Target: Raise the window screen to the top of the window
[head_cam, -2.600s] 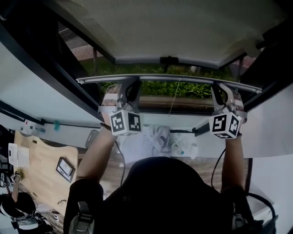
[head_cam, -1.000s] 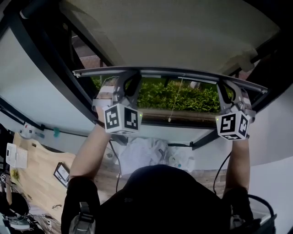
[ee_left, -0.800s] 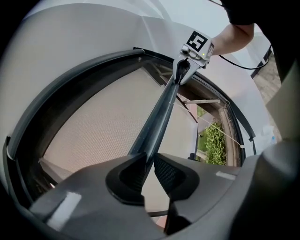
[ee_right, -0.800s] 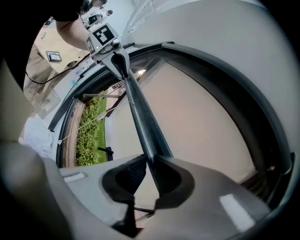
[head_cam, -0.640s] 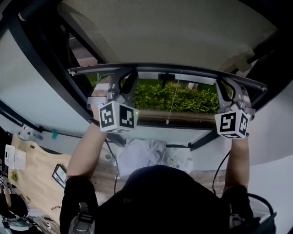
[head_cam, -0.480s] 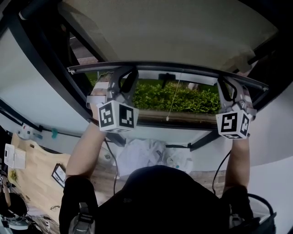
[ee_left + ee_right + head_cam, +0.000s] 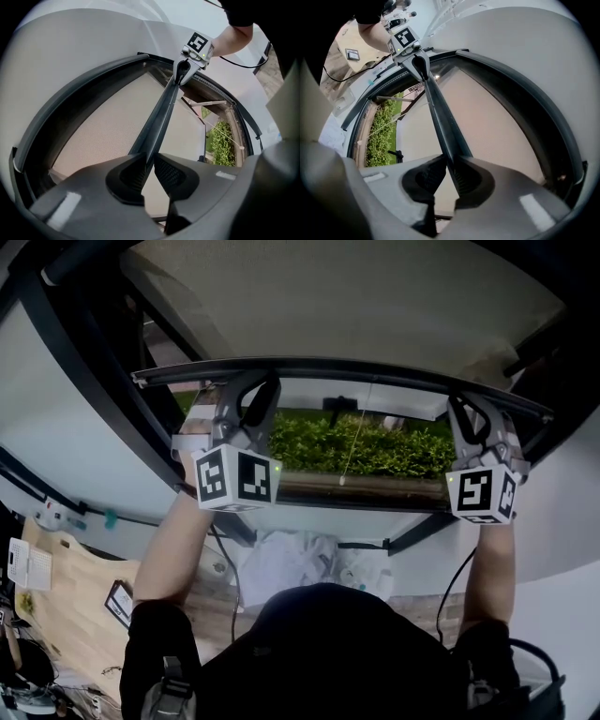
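Observation:
The beige mesh window screen [image 7: 356, 306] fills the upper window, ending in a dark bottom bar [image 7: 347, 371] that runs across the head view. My left gripper [image 7: 246, 390] is shut on the bar near its left end, its marker cube below. My right gripper [image 7: 472, 409] is shut on the bar near its right end. In the left gripper view the bar [image 7: 159, 122] runs from between the pads [image 7: 136, 171] out to the other gripper [image 7: 180, 77]. The right gripper view shows the bar [image 7: 440, 122] pinched the same way by my right gripper [image 7: 447, 176], with the mesh [image 7: 497, 126] beside it.
Below the bar the window is open onto a green hedge [image 7: 366, 446], with a thin pull cord [image 7: 352, 446] hanging down. A dark window frame [image 7: 84, 381] surrounds the opening. White wall [image 7: 66, 456] lies left; a wooden desk [image 7: 66, 596] with small items sits below.
Both grippers have risen together with the bar, and the screen's bottom edge sits higher in the window. More hedge shows below it.

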`<control>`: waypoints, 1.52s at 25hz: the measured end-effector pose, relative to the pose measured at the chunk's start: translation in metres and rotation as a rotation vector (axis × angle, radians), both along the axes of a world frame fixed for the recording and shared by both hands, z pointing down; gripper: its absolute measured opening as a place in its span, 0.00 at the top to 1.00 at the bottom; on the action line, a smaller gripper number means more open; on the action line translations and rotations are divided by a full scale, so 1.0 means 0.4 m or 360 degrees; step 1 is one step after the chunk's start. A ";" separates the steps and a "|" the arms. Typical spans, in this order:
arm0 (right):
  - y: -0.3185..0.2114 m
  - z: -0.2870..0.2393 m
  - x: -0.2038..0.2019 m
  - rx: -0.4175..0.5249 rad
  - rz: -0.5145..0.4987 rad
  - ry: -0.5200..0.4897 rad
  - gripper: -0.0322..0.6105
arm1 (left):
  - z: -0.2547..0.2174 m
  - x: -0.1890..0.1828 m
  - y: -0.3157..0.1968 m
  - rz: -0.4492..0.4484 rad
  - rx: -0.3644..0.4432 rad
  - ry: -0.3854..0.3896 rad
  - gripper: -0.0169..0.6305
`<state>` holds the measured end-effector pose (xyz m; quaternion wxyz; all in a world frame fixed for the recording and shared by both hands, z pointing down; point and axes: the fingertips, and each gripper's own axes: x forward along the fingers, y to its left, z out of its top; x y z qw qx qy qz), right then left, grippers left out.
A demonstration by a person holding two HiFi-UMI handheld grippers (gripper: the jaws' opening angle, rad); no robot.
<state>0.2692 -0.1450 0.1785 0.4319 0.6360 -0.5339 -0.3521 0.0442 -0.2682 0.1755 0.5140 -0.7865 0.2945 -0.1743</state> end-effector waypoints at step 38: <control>0.015 -0.225 -0.009 0.0235 -0.0010 0.0105 0.87 | -0.226 -0.003 0.017 0.0008 0.0194 0.0084 0.89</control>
